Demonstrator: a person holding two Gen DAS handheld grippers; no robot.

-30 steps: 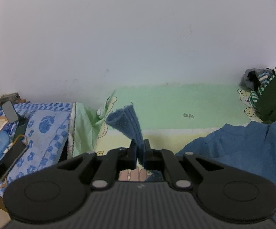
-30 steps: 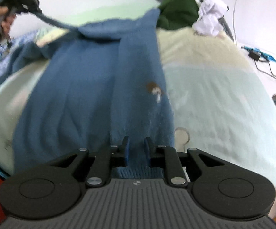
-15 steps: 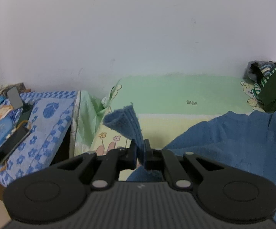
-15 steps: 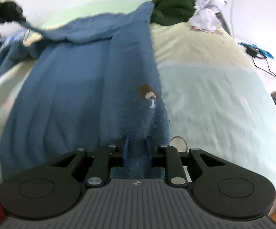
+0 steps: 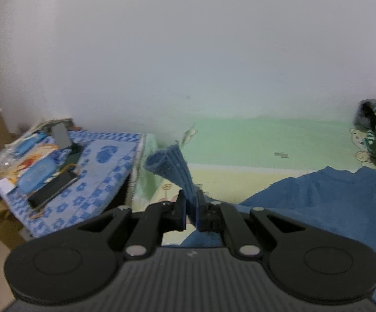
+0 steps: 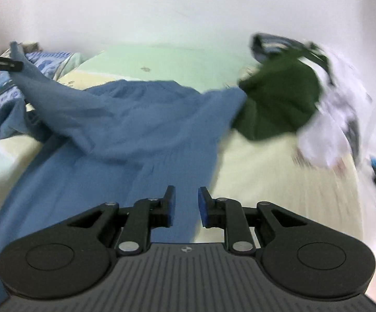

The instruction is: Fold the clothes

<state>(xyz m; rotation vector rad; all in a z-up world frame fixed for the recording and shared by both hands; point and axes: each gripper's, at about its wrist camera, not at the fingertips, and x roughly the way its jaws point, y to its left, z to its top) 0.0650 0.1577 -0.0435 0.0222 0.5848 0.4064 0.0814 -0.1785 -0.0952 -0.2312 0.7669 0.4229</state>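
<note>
The right gripper (image 6: 185,202) has let go of the blue sweater (image 6: 125,130) hem it pinched earlier and swung toward the dark green garment (image 6: 279,104); its jaws stand apart with nothing pressed between them, the sweater lying under them. The left gripper (image 5: 192,212) is clamped on the sweater's ribbed cuff (image 5: 171,167), lifted beside the bed (image 6: 279,171). The sweater's body sprawls across the bed, its far corner touching the green garment.
</note>
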